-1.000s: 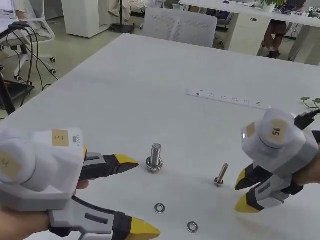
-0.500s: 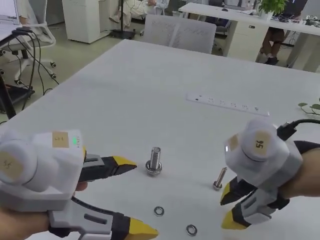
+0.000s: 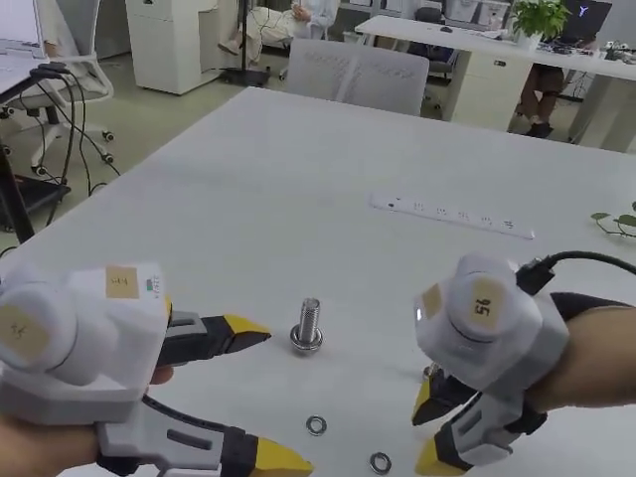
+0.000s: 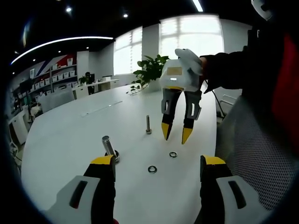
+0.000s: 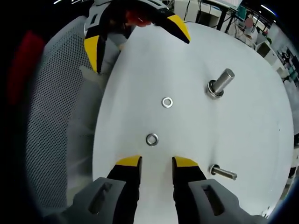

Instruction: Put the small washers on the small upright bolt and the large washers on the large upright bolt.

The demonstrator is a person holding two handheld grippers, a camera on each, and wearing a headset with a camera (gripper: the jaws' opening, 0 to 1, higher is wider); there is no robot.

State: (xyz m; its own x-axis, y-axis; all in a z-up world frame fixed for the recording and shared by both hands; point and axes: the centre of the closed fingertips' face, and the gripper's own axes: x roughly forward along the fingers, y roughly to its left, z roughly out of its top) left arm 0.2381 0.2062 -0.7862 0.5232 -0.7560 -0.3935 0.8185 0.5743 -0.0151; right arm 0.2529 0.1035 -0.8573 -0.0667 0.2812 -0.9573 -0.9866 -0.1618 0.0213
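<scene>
**A:** Where are the tools?

**B:** The right gripper [image 3: 424,439] hangs low over the table [image 3: 298,179], jaws a narrow gap apart and empty. In its own view the near washer [image 5: 152,139] lies flat at 12 o'clock just past the tips; the far washer [image 5: 167,101] sits beyond it, toward 1. The left gripper [image 3: 278,399] is spread wide, holding nothing, at 9 o'clock of the large bolt [image 3: 307,326].

**A:** And the small bolt [image 5: 223,173]?

**B:** It stands at 3 o'clock of the right jaws, near them. That is my first worry: it is thin on a small foot, so a sideways swing of the gripper could tip it.

**A:** The pick itself?

**B:** It's a thin ring flat on a smooth top, so the tips may skate over it or flick it off toward the table edge at 9 o'clock. The gap looks barely wider than the ring; a descent slightly off centre would put a tip on it, not around it.

**A:** Sorting?

**B:** Both loose washers look small, so I'd judge them for the small bolt; dropping one on the large bolt is the easy slip. That bolt seems ringed at its base already — how many rings, I cannot tell.
</scene>
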